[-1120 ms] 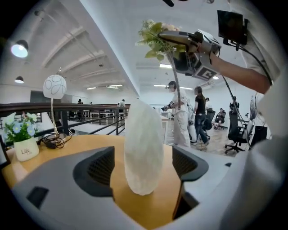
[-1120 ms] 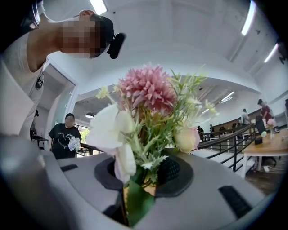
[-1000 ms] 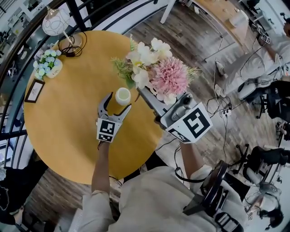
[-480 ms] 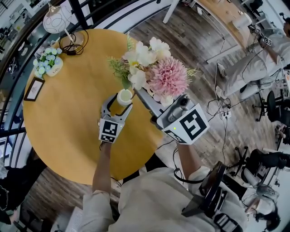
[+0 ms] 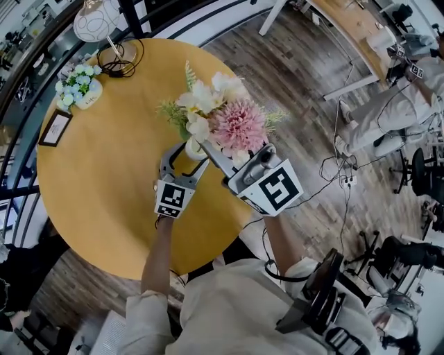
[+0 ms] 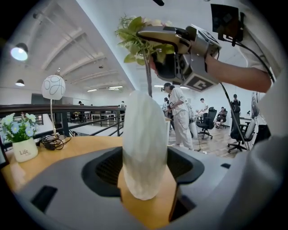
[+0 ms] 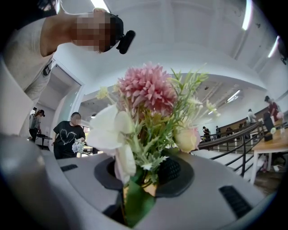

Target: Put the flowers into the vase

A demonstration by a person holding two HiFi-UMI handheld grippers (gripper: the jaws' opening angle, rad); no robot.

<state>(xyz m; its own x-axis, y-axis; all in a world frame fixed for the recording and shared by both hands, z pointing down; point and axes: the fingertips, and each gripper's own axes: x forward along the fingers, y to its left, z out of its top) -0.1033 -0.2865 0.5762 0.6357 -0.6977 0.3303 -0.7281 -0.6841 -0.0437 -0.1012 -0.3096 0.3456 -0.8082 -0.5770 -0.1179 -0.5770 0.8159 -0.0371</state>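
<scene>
A slim white vase [image 6: 145, 143] stands on the round yellow table [image 5: 104, 173]. My left gripper [image 6: 146, 173] has just been closing and its pads now press the vase's sides. From the head camera the vase [image 5: 193, 148] shows only at its rim, under the blooms, with the left gripper [image 5: 183, 161] round it. My right gripper [image 5: 209, 152] is shut on the stems of a bouquet [image 5: 222, 118] of pink, white and green flowers [image 7: 146, 96]. In the left gripper view one thin stem [image 6: 148, 76] runs straight down to the vase's mouth, below the right gripper [image 6: 180, 45].
On the table's far left stand a white globe lamp [image 5: 96, 21] with a coiled cable [image 5: 125, 62], a small pot of blue flowers [image 5: 78, 87] and a picture frame [image 5: 54, 128]. A dark railing runs behind the table. People sit on chairs at the right.
The left gripper's jaws went from wide round the vase to closed on it. The right gripper has brought the bouquet down and left, over the vase's mouth.
</scene>
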